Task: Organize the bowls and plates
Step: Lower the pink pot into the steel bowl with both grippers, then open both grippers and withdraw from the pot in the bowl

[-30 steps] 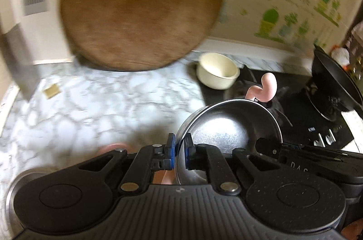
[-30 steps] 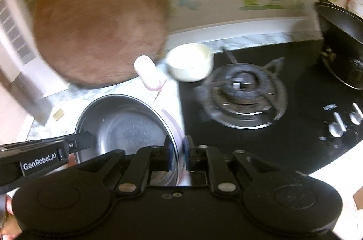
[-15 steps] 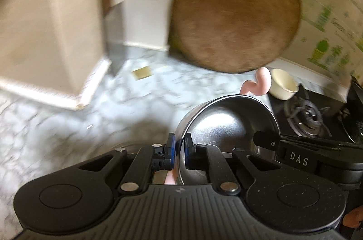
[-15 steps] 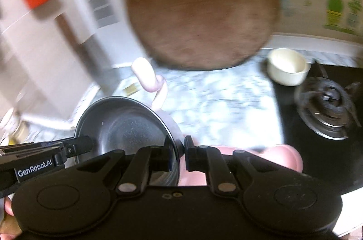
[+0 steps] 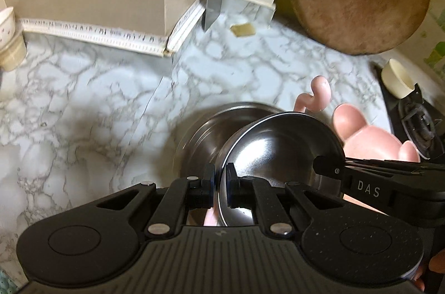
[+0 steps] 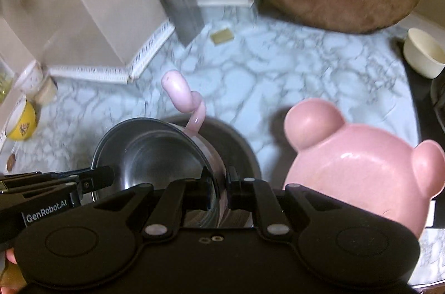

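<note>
Both grippers are clamped on opposite rim edges of one steel bowl (image 5: 281, 152): left gripper (image 5: 218, 180) on its left edge, right gripper (image 6: 221, 184) on its right. A larger steel bowl (image 5: 205, 132) sits directly beneath on the marble counter (image 5: 83, 105), apparently not yet touching. Pink bear-shaped plate (image 6: 361, 177) lies right of the right gripper

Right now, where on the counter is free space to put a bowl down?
Free: the marble counter between the white trim and the large steel bowl. Crowded: near the pink bear plate and stove.
</note>
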### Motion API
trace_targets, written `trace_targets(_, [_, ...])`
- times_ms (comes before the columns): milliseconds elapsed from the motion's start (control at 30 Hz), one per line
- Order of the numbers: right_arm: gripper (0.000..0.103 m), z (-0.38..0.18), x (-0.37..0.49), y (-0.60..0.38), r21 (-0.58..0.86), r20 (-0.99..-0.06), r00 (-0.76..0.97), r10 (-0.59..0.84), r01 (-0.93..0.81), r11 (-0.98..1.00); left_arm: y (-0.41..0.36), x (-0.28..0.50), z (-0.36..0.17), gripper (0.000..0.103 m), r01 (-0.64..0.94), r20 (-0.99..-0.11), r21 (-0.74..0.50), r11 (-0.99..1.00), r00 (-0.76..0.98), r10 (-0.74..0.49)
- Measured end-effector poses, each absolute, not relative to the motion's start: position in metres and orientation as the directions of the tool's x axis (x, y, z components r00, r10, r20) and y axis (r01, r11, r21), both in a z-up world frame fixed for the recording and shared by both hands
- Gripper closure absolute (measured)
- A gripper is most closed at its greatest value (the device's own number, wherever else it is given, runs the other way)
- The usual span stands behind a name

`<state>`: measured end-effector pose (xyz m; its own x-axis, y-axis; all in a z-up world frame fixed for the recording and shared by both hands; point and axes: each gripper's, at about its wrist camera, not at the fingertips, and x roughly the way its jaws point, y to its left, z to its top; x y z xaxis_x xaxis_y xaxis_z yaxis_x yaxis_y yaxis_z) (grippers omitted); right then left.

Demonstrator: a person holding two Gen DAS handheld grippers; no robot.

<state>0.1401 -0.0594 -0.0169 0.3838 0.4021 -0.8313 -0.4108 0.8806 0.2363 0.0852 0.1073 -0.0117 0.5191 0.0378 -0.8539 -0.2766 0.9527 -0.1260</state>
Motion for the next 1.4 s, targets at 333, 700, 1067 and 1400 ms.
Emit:
trace_targets(333, [0.091,-0.04,0.153,-0.05,0.234,-0.865,0.33,0.379,-0.402,0.885,0.115,0.099,-0.036,0.096,-0.289,-0.881,-0.119,0.95,0.471,0.034])
trace_targets(700, [0.091,-0.048,0.163,-0.041,0.233,-0.862,0.328,0.386,-0.42,0.877,0.117,0.113,-0.046,0.096,-0.275,-0.882,-0.1,0.956,0.469,0.042])
trace_targets(1067, [0.09,-0.032,0.161,-0.041,0.231,-0.831,0.361,0.423,-0.467,0.853,0.121,0.114,-0.044,0.096,-0.251,-0.862,-0.124,0.96,0.506,0.021])
trace_targets(1400, [0.09,-0.02,0.147,-0.043,0.186,-0.804,0.408,0.433,-0.519,0.835,0.116,0.103,-0.029,0.09,-0.218,-0.835,-0.079,0.973,0.547,0.055])
